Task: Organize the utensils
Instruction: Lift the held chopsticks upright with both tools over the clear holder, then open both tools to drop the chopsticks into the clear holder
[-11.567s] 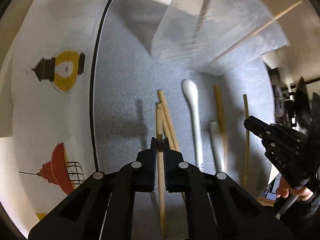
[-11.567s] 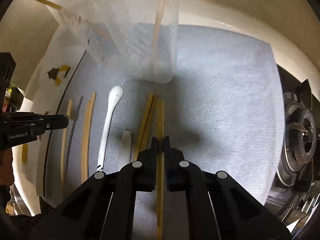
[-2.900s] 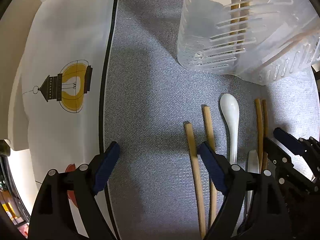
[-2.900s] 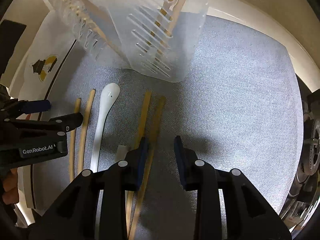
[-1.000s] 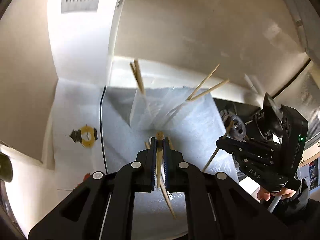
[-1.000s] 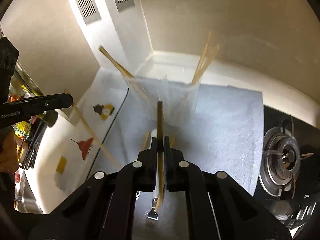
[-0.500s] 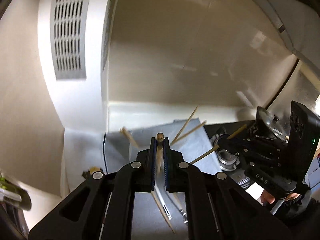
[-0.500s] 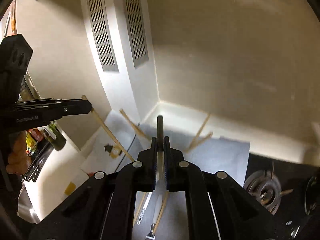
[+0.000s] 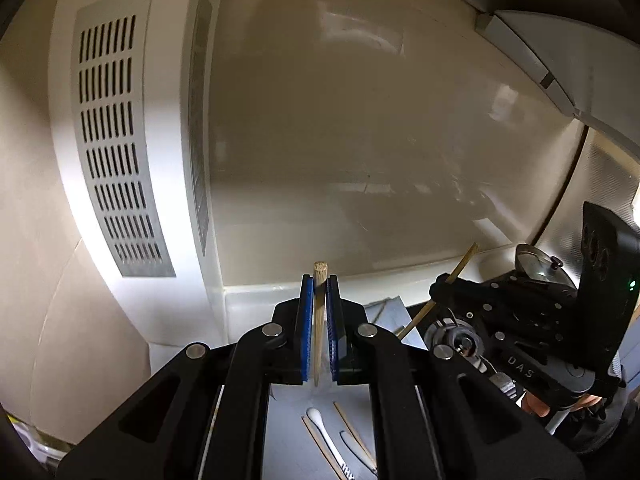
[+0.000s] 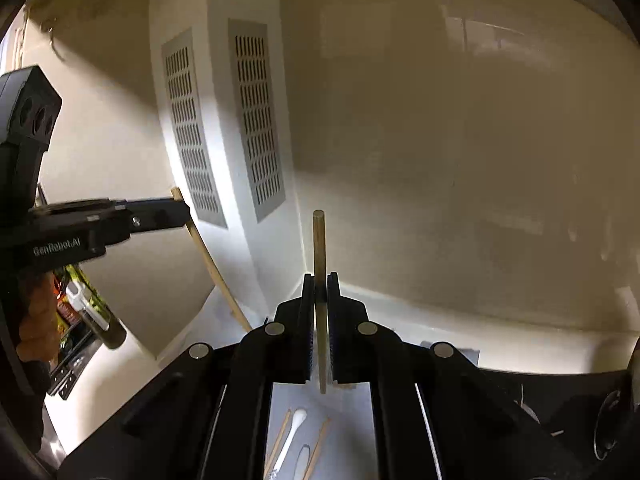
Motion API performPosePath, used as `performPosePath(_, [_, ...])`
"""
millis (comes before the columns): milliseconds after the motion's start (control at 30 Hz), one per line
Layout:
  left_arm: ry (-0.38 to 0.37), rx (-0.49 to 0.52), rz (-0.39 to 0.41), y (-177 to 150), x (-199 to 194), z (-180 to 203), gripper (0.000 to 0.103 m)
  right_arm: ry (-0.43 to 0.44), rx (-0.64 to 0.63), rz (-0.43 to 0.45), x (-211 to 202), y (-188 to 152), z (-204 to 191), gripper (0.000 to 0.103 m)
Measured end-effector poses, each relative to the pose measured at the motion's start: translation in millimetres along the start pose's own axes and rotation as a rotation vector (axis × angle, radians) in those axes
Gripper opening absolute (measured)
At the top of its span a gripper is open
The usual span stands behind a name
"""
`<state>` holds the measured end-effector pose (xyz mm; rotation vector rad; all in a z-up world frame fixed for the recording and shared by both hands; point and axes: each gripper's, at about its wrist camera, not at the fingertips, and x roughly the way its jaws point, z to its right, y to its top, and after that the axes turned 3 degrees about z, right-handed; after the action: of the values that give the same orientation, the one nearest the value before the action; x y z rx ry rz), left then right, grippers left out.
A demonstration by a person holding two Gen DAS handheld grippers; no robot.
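Gripping chopsticks, both tools [image 9: 319,292] [image 10: 319,292] raised

Matt wooden chopstick [image 9: 319,320] between blue ridged rubbery pads [image 9: 307,332]; black matt plastic left gripper [image 9: 319,332]; glossy wall panel [image 9: 360,140]; woven grey mat [image 9: 288,432]; glossy white spoon [image 9: 320,426].

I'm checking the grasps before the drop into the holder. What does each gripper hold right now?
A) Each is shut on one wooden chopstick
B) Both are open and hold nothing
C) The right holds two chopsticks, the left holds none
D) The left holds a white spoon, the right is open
A: the left gripper pinches one wooden chopstick, and the right gripper pinches another chopstick; the white spoon lies on the mat below.
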<state>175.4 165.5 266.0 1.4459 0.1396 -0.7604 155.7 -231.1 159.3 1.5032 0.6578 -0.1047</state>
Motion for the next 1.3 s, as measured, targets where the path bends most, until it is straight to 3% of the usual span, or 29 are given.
performPosePath(200, [0.05, 0.01, -0.003, 4, 25, 2, 0.007, -0.022, 0.023, 0.012, 23, 5, 6, 0.006])
performPosePath(433, [0.097, 0.0, -0.029, -5, 57, -5, 0.007, -0.041, 0.033, -0.032, 51, -12, 9, 0.006])
performPosePath(1000, [0.168, -0.01, -0.174, -52, 117, -21, 0.007, -0.062, 0.071, -0.141, 88, -52, 16, 0.006])
performPosePath(1133, [0.185, -0.02, -0.195, -57, 122, -26, 0.007, -0.063, 0.074, -0.159, 91, -57, 16, 0.01])
performPosePath(1167, [0.191, -0.027, -0.202, -58, 123, -26, 0.016, -0.058, 0.072, -0.165, 91, -59, 16, 0.014])
performPosePath(1200, [0.199, -0.036, -0.214, -59, 124, -28, 0.046, -0.056, 0.07, -0.168, 90, -60, 15, 0.027])
performPosePath(1233, [0.212, -0.041, -0.216, -59, 122, -29, 0.066, -0.056, 0.072, -0.166, 87, -62, 15, 0.045])
performPosePath(1267, [0.231, -0.045, -0.202, -59, 118, -29, 0.092, -0.057, 0.076, -0.158, 82, -64, 15, 0.05])
performPosePath(1300, [0.263, -0.05, -0.164, -60, 110, -29, 0.093, -0.057, 0.074, -0.153, 79, -66, 14, 0.053])
